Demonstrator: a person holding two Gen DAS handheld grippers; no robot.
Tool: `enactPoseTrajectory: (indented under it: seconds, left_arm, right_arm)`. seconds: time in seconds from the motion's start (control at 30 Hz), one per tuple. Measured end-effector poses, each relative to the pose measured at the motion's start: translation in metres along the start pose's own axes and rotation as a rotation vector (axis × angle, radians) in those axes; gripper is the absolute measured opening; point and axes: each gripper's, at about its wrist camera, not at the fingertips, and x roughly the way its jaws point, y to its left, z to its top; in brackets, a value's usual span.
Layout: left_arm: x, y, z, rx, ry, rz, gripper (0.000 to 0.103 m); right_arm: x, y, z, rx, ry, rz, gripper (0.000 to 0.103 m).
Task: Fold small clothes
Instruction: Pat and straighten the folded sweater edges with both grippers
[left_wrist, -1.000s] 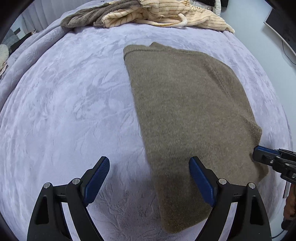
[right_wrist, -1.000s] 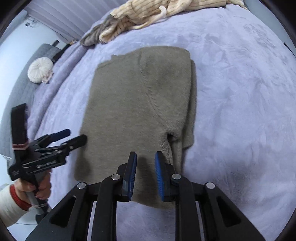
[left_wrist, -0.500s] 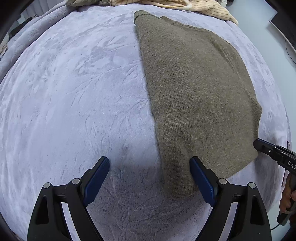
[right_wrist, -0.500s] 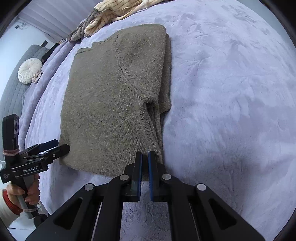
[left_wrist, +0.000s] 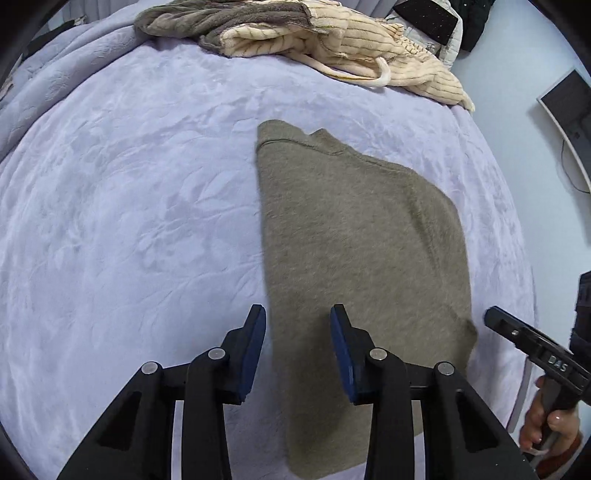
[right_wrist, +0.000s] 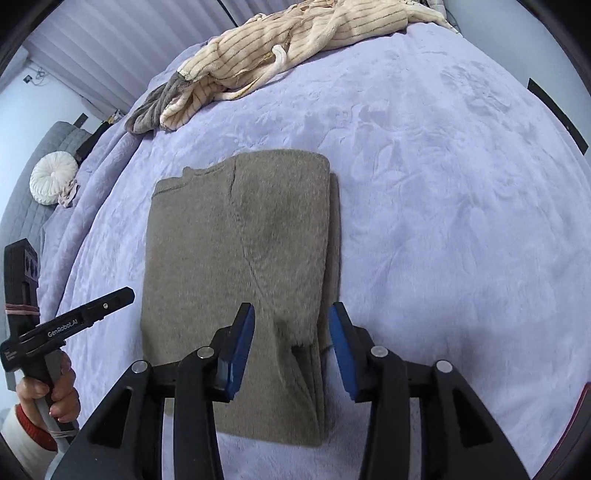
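An olive-brown knit sweater lies flat on the lilac bedspread, folded lengthwise into a long rectangle with its sleeve tucked along the right side. My left gripper is open and empty, its jaws straddling the sweater's near left edge. My right gripper is open and empty, over the near right part of the sweater by the folded sleeve. Each gripper shows in the other's view: the right gripper at the sweater's right edge, the left gripper at its left edge.
A heap of cream striped and grey clothes lies at the far end of the bed, also in the right wrist view. A round white cushion sits far left. The bed edge and a monitor are to the right.
Both grippers moved closer over the sweater's near end. The right gripper went from shut to open. The left gripper's jaws narrowed but stay open.
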Motion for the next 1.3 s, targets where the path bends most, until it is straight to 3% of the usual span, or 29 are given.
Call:
enactPoseTrajectory:
  seconds: [0.07, 0.13, 0.17, 0.2, 0.37, 0.5, 0.63, 0.9, 1.2, 1.27, 1.3]
  left_arm:
    - [0.006, -0.005, 0.007, 0.013, -0.001, -0.023, 0.038]
    - [0.016, -0.009, 0.012, 0.033, 0.006, -0.01, 0.038]
    - [0.022, -0.009, 0.015, 0.043, 0.017, 0.0, 0.038]
    - [0.029, -0.006, 0.015, 0.042, 0.03, 0.006, 0.039]
    - [0.041, -0.008, 0.011, 0.058, 0.018, 0.015, 0.042]
    - [0.036, -0.019, 0.011, 0.08, 0.01, 0.055, 0.042]
    - [0.034, -0.019, 0.013, 0.07, 0.006, 0.068, 0.042]
    - [0.03, -0.014, 0.011, 0.053, 0.008, 0.073, 0.045]
    - [0.022, -0.019, 0.006, 0.074, 0.015, 0.112, 0.046]
    - [0.021, -0.017, 0.006, 0.063, 0.023, 0.119, 0.057]
    - [0.02, -0.016, 0.005, 0.059, 0.02, 0.131, 0.078]
  right_arm:
    - [0.013, -0.009, 0.012, 0.056, 0.016, -0.003, 0.046]
    - [0.029, -0.024, 0.021, 0.138, 0.062, 0.065, 0.042]
    - [0.035, -0.029, 0.023, 0.164, 0.076, 0.098, 0.016]
    - [0.04, -0.032, 0.024, 0.168, 0.087, 0.11, 0.007]
    - [0.064, -0.033, 0.019, 0.075, 0.112, 0.002, 0.006]
    - [0.065, -0.038, 0.016, 0.115, 0.091, 0.002, 0.006]
    - [0.052, -0.044, 0.009, 0.107, 0.091, -0.052, 0.006]
    - [0.029, -0.058, -0.01, 0.15, 0.086, -0.021, 0.007]
    - [0.031, -0.057, -0.019, 0.173, 0.108, -0.015, 0.008]
    - [0.031, -0.058, -0.02, 0.178, 0.11, -0.013, 0.008]
    - [0.031, -0.058, -0.021, 0.18, 0.111, -0.012, 0.008]
